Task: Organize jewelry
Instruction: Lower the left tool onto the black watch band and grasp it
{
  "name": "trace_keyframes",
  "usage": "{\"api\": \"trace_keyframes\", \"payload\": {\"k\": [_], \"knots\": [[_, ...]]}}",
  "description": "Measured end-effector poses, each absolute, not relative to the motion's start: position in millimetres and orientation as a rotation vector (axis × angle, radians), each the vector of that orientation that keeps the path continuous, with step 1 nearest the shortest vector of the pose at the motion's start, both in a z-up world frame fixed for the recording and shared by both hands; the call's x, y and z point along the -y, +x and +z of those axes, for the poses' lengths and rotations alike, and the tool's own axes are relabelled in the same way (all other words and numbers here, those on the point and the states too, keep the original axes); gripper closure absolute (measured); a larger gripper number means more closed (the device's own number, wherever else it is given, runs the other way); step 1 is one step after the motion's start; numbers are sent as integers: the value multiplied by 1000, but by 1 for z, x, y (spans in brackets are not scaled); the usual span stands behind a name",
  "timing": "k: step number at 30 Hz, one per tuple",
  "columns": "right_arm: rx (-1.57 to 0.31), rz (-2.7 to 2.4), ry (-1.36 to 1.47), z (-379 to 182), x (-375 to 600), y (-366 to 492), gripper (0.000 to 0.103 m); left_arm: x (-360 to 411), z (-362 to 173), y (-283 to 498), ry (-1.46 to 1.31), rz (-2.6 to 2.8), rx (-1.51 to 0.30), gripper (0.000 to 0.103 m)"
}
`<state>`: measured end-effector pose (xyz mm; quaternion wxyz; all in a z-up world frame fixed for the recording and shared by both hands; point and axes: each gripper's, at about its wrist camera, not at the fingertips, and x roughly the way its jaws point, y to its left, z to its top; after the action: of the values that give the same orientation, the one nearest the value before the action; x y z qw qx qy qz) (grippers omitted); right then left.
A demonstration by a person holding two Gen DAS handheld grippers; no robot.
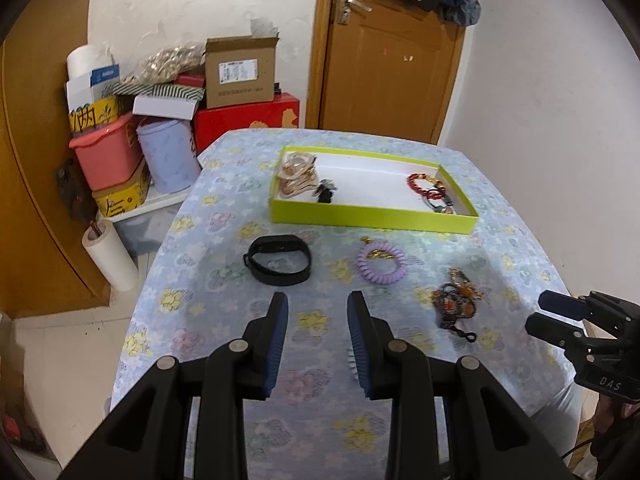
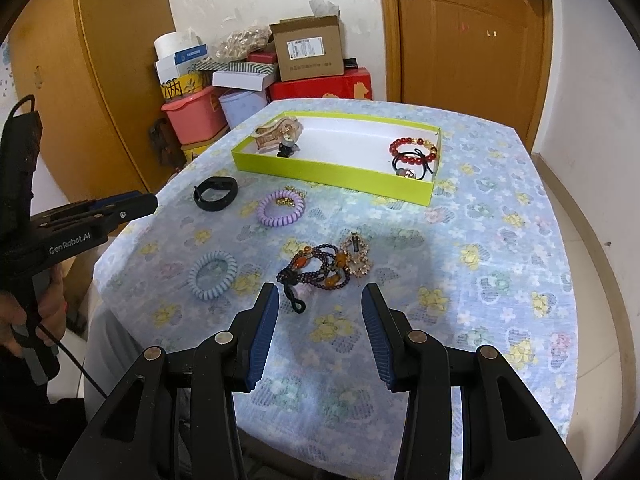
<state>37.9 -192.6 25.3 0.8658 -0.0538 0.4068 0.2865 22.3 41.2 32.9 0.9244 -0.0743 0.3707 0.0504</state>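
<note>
A lime-green tray (image 1: 372, 216) (image 2: 332, 168) sits at the table's far side, holding a pink hair clip (image 1: 296, 176) (image 2: 278, 132), a small black clip (image 1: 326, 192), a red bead bracelet (image 1: 426, 184) (image 2: 412, 150) and black hair ties (image 2: 412, 168). On the cloth lie a black wristband (image 1: 280, 264) (image 2: 215, 193), a purple coil hair tie (image 1: 380, 264) (image 2: 281, 208), a blue coil hair tie (image 2: 213, 274) and a dark bead necklace with a gold piece (image 1: 456, 300) (image 2: 328, 268). My left gripper (image 1: 318, 340) is open and empty. My right gripper (image 2: 318, 336) is open and empty, just short of the necklace.
The table has a floral blue cloth (image 2: 500, 240). Boxes, a pink basket (image 1: 106, 152) and paper rolls are stacked beyond the left edge. A wooden door (image 1: 392, 48) stands behind. The right gripper also shows at the right edge of the left wrist view (image 1: 560, 318).
</note>
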Motion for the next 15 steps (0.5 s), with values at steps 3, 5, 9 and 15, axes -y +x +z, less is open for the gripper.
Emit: {"api": "trace_keyframes", "payload": {"k": [3,5,9,15], "knots": [[-864,604,-112,21,190,42,59,-49,26,28,-170,107,-774,69],[-873,607,-111,18,188,46,59,-55,22,33,-192,102,-781,64],[-889,610,-109,12,186,53,59,-63,12,45,-227,97,-800,61],[-909,604,-106,4,187,62,59,-76,-5,66,-281,117,-839,61]]}}
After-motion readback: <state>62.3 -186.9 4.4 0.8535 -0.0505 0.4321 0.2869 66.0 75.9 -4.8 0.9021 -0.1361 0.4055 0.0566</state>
